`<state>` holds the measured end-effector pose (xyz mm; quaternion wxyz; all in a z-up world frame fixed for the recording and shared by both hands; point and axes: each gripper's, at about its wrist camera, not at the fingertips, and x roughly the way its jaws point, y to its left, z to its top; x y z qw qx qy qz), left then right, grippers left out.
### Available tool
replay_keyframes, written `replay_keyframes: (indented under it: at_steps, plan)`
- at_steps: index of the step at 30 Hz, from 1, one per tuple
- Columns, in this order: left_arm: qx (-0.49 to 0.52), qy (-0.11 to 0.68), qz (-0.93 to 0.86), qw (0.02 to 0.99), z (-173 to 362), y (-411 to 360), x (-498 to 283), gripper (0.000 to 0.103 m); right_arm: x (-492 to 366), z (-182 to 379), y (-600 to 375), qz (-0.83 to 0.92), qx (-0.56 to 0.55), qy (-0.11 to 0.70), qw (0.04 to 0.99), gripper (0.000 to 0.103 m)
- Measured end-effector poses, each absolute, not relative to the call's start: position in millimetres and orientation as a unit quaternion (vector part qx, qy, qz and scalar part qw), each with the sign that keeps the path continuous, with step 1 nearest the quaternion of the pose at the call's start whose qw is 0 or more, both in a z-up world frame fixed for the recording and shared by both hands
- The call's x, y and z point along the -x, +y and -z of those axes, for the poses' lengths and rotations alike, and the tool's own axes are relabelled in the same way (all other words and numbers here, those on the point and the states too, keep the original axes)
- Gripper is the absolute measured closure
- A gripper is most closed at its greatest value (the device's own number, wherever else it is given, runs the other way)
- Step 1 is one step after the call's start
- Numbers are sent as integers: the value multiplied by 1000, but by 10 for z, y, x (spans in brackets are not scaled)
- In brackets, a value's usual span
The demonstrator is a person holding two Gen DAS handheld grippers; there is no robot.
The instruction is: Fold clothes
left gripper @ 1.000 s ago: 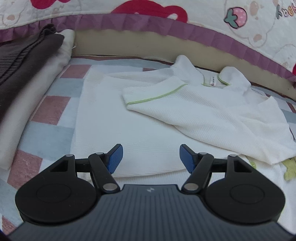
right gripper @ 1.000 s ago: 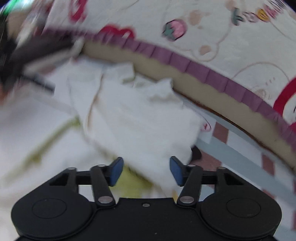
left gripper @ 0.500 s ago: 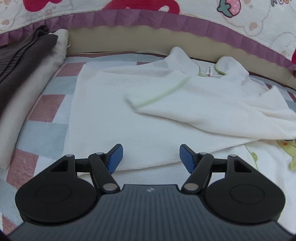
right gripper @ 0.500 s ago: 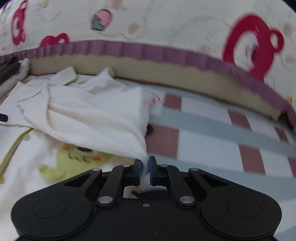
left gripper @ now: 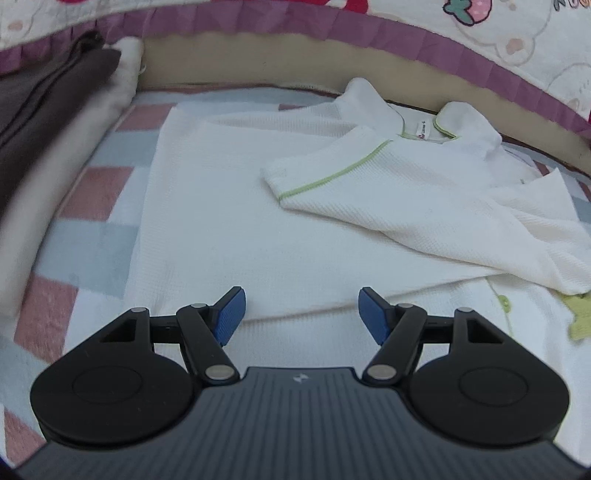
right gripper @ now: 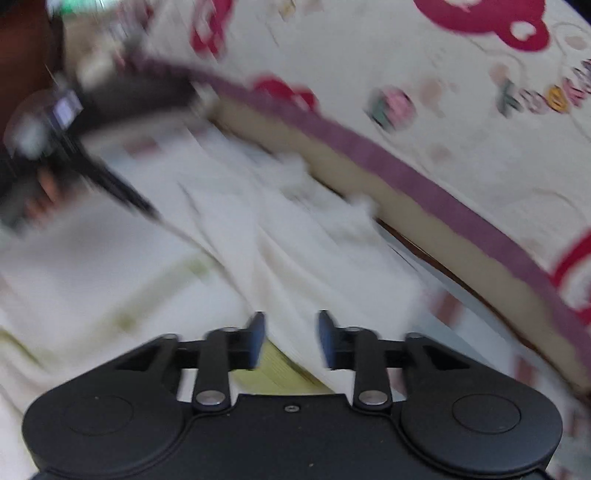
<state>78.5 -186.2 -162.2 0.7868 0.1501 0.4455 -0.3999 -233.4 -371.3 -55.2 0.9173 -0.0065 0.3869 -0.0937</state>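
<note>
A white waffle-knit shirt (left gripper: 236, 221) with green trim lies spread on a checked blanket (left gripper: 92, 243). One sleeve (left gripper: 354, 184) is folded across its front. My left gripper (left gripper: 301, 314) hovers open over the near hem with nothing between its fingers. In the blurred right wrist view, my right gripper (right gripper: 291, 339) is above the shirt's right side (right gripper: 295, 251). Its jaws are opening, and the white cloth lies below the gap without the pads pressing on it. The left gripper and the hand holding it (right gripper: 40, 173) show as a blur at that view's left.
A folded dark brown garment (left gripper: 48, 110) rests on a cream one (left gripper: 74, 155) at the left. A quilt with a purple ruffle (left gripper: 406, 33) rises along the back. White cloth with a yellow-green print (left gripper: 580, 317) lies at the right.
Half a second ago the right gripper was shut on a corner of the white cloth. It has let go, opened partway and lifted. The left gripper stays where it was.
</note>
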Motion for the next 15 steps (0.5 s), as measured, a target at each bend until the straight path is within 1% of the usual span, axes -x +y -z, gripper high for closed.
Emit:
replay_keyframes:
  at_steps: [3,6,9,11,13,15]
  plan:
    - [-130,461,402,780,1597,-1804,-787,36,1944,693,-3796,71,-57,382,919,54]
    - [-107,477,399,776,1624,-1723,-846,36,1459,1015,-4010,107,-132,403,899,54]
    - [-88,491,397,771,1651,-1625,-919,36,1197,1301,-4345,164,-276,409,854,55]
    - [-72,503,400,763,1667,-1547,-972,36,1133,1406,-4478,144,-346,373,849,56]
    - [-61,520,406,750,1683,-1494,-997,36,1058,1456,-4462,133,-354,364,851,55]
    - [-63,523,409,745,1678,-1480,-997,36,927,1500,-4394,123,-338,367,858,56]
